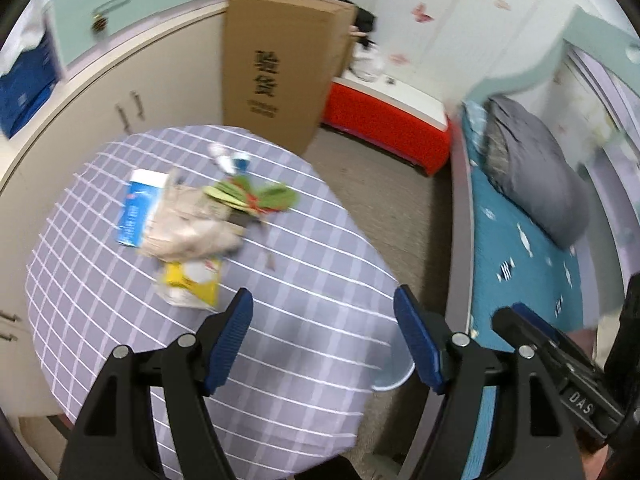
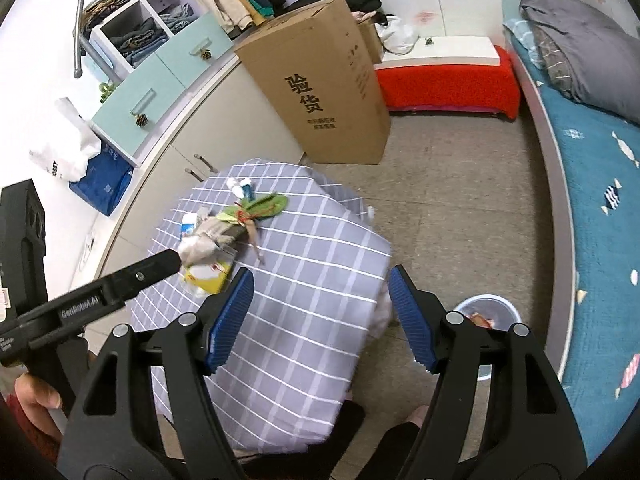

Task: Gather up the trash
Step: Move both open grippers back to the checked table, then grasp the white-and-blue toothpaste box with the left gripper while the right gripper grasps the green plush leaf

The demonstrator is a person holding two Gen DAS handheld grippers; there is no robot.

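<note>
Trash lies on a table with a grey checked cloth [image 1: 304,320]: a blue and white carton [image 1: 138,210], crumpled beige paper [image 1: 188,228], a yellow wrapper [image 1: 196,280], green leaf-shaped wrapping [image 1: 256,196] and a small crumpled tube [image 1: 230,158]. My left gripper [image 1: 324,340] is open and empty above the near part of the table; in the right wrist view its finger [image 2: 160,266] reaches beside the beige paper [image 2: 204,246]. My right gripper [image 2: 320,320] is open and empty over the table's right side. A blue bin [image 2: 486,312] stands on the floor to the right, with something orange inside.
A tall cardboard box [image 2: 320,88] stands behind the table. A cabinet [image 2: 176,160] runs along the left. A red-covered bench [image 2: 448,80] is at the back. A bed with a teal cover [image 2: 592,200] and grey bedding is on the right.
</note>
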